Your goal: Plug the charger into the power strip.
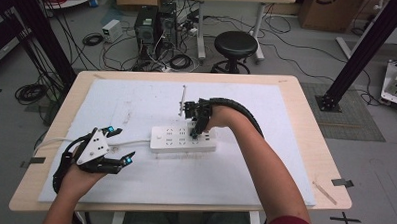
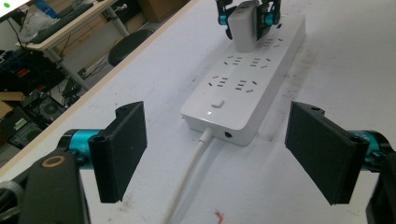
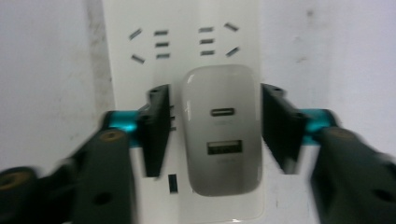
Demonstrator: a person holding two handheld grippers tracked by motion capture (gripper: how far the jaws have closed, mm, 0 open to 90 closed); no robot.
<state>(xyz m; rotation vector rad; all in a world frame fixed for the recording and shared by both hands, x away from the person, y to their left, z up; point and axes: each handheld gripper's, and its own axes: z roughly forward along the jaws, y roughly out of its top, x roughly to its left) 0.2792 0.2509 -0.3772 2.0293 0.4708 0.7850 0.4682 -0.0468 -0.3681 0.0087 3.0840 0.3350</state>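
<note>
A white power strip point(image 1: 175, 139) lies flat on the white mat, its cable point(image 1: 135, 141) running off to the left. A white charger point(image 3: 222, 130) with two ports stands plugged into the strip's right end point(image 3: 182, 28). My right gripper point(image 1: 199, 123) points down over it, a jaw on each side of the charger. A narrow gap shows at one jaw, so it stands open. In the left gripper view the charger point(image 2: 243, 28) sits at the far end of the strip point(image 2: 247, 84). My left gripper point(image 1: 124, 145) hovers wide open left of the strip, facing its cable end point(image 2: 205, 137).
A thin grey stick point(image 1: 182, 99) lies on the mat point(image 1: 137, 100) behind the strip. A small red scrap point(image 2: 218, 215) lies near the cable. Beyond the table's far edge are a black stool point(image 1: 235, 46), computer cases point(image 1: 147, 25) and loose cables on the floor.
</note>
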